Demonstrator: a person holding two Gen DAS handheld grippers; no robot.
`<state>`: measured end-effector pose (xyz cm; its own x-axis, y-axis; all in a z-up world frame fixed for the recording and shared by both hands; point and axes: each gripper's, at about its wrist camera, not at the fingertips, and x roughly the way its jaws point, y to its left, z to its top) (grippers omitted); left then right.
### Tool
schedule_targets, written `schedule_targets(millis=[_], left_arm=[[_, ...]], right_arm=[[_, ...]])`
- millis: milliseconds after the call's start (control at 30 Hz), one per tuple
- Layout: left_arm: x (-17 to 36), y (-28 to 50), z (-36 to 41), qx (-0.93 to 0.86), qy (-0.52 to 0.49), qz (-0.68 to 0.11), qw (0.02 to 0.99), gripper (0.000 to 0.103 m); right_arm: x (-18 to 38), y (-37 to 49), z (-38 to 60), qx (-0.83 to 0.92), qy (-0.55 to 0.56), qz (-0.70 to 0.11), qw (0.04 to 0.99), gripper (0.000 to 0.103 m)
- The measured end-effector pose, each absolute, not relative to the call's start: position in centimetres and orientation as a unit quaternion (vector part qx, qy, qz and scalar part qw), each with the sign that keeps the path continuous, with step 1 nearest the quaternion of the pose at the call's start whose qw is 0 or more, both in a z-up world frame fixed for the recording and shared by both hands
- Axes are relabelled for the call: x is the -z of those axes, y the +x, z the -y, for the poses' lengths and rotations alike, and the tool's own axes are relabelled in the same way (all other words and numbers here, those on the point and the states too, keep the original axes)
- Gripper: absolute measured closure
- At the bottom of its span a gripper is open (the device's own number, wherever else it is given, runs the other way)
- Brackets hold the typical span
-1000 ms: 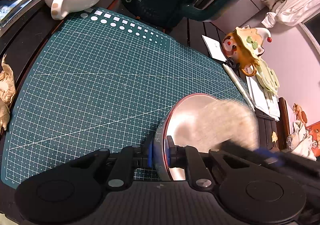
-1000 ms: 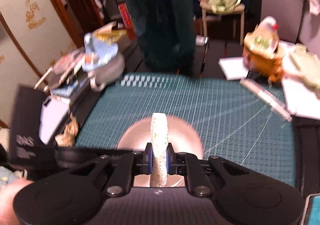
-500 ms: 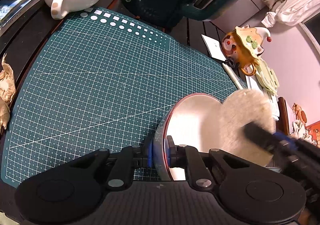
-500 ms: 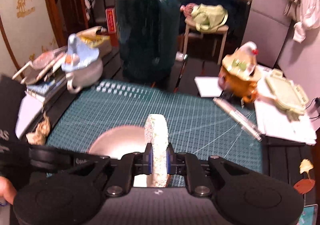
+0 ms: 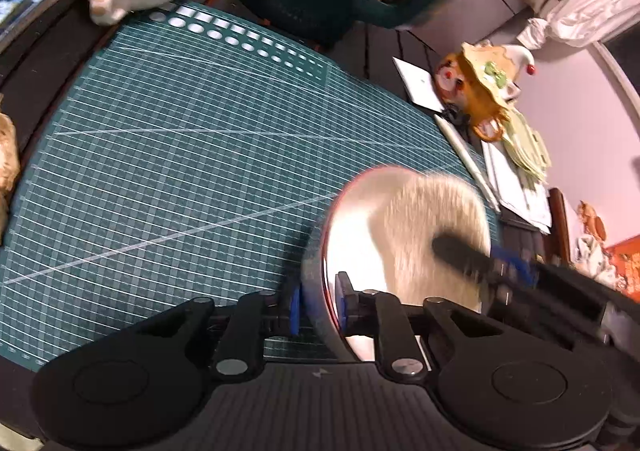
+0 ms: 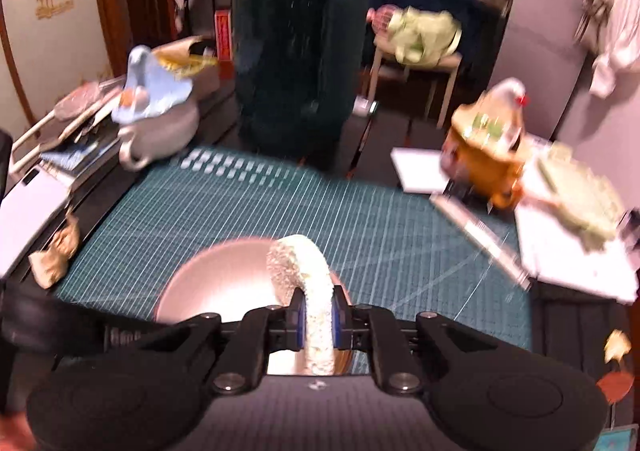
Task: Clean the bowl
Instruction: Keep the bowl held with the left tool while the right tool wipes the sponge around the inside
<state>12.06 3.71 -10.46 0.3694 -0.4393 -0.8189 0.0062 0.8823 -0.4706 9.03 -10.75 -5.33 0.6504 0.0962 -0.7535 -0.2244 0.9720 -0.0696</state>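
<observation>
Green mat; motion blur smears sponge over bowl.

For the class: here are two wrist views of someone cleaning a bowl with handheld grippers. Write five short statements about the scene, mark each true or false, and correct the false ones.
1. The right gripper is shut on a pale sponge. True.
2. The bowl sits on a red tablecloth. False: it sits on a green cutting mat with a white grid.
3. The bowl's rim runs between the fingers of the left gripper. True; its jaws are opening around the rim.
4. The sponge lies on the mat, away from the bowl. False: it reaches down into the bowl.
5. A dark green appliance stands at the far edge of the mat. True.
</observation>
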Motion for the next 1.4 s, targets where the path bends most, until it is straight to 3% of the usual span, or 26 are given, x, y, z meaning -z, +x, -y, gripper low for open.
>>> schedule_targets(millis=[233,433,600,767,967,1133,1400], left_arm=[[10.5,11.9,-3.7,0.136,-0.202,-0.542,0.804,0.084],[10.5,11.7,-3.7,0.137,-0.198,-0.540,0.806,0.084],[10.6,11.9,-3.6,0.137,-0.196,-0.538,0.808,0.085],[10.5,11.9,-3.4,0.137,-0.195,-0.538,0.809,0.086],[10.5,11.8,-3.2,0.137,-0.193,-0.537,0.810,0.086],[10.6,11.8,-3.2,0.138,-0.192,-0.537,0.810,0.086],[10.8,11.9,-3.3,0.139,-0.191,-0.537,0.810,0.086]], right_arm=[[3.3,7.8,10.6,-0.107,-0.092,-0.379,0.915,0.092],[4.1,9.1,11.6,-0.153,-0.008,-0.450,0.879,0.092],[6.3,9.6,10.9,-0.116,-0.044,-0.463,0.878,0.092],[5.2,8.2,9.9,-0.081,-0.112,-0.423,0.895,0.092],[2.4,7.2,10.7,-0.077,-0.096,-0.384,0.915,0.092],[3.6,8.6,11.5,-0.120,-0.026,-0.436,0.892,0.092],[5.6,9.0,10.7,-0.102,-0.059,-0.453,0.883,0.092]])
